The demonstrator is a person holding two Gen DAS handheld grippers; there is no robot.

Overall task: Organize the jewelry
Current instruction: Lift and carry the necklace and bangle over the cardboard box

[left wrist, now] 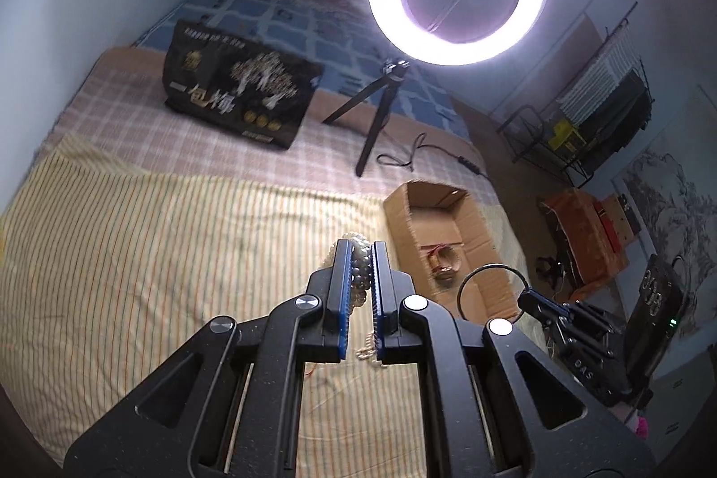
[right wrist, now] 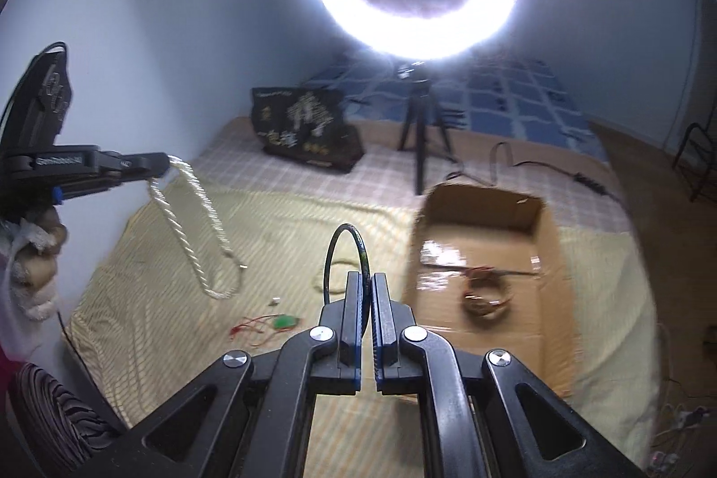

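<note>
On my left wrist camera, the left hand-held gripper (left wrist: 360, 254) is clamped on a pearl necklace (left wrist: 361, 269), held above the striped bed sheet (left wrist: 157, 254). The cardboard box (left wrist: 441, 227) sits just right of it with a bracelet (left wrist: 443, 265) inside.

On my right wrist camera, the right hand-held gripper (right wrist: 366, 283) is pinched on a thin black bangle (right wrist: 345, 254) standing upright between its fingers, beside the box. A green pendant (right wrist: 284, 322) on red cord lies on the sheet.
</note>
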